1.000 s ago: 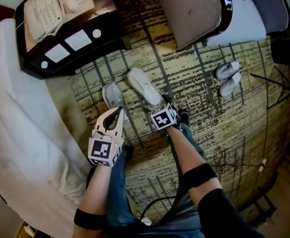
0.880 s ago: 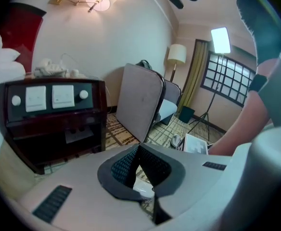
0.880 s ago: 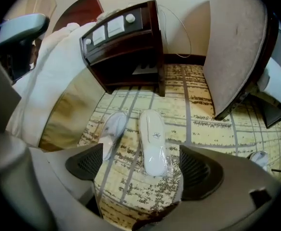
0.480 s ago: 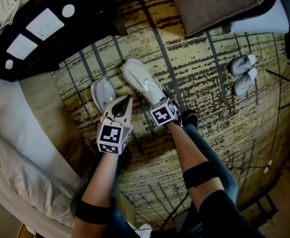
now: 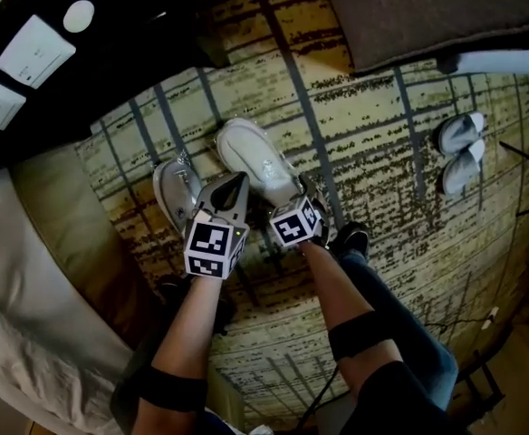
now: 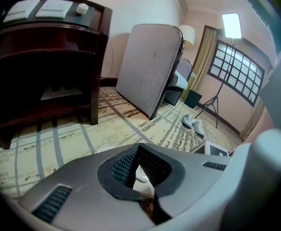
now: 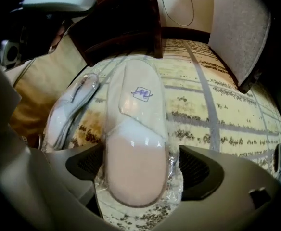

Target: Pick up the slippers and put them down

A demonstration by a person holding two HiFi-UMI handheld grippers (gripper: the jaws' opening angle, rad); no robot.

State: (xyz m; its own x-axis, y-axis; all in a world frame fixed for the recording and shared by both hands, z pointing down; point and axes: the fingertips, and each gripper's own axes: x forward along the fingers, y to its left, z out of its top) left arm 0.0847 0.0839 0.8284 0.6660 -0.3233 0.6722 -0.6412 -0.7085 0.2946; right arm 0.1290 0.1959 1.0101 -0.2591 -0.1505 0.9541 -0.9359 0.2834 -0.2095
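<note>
Two white slippers in clear plastic wrap hang low over the patterned carpet. The right slipper (image 5: 255,157) (image 7: 136,129) has its heel between the jaws of my right gripper (image 5: 298,203) (image 7: 140,170), which is shut on it, pads pressing the wrap on both sides. The left slipper (image 5: 176,193) (image 7: 68,112) is tilted on its edge just left of it. My left gripper (image 5: 236,181) (image 6: 139,170) is shut, with a thin white bit of that slipper's wrap pinched between its pads. Most of the left slipper is hidden in the left gripper view.
A dark wooden nightstand (image 5: 83,53) (image 6: 44,57) stands at the back left, with a white bed (image 5: 20,333) at the left. A padded chair (image 5: 428,16) (image 6: 150,66) is at the back right. Another pair of slippers (image 5: 462,148) (image 6: 193,124) lies at the right. The person's shoe (image 5: 351,238) is beside my right gripper.
Both grippers have come down toward the carpet with the slippers still in them. The head view has dropped closer to the floor and the nightstand has slid toward the top left.
</note>
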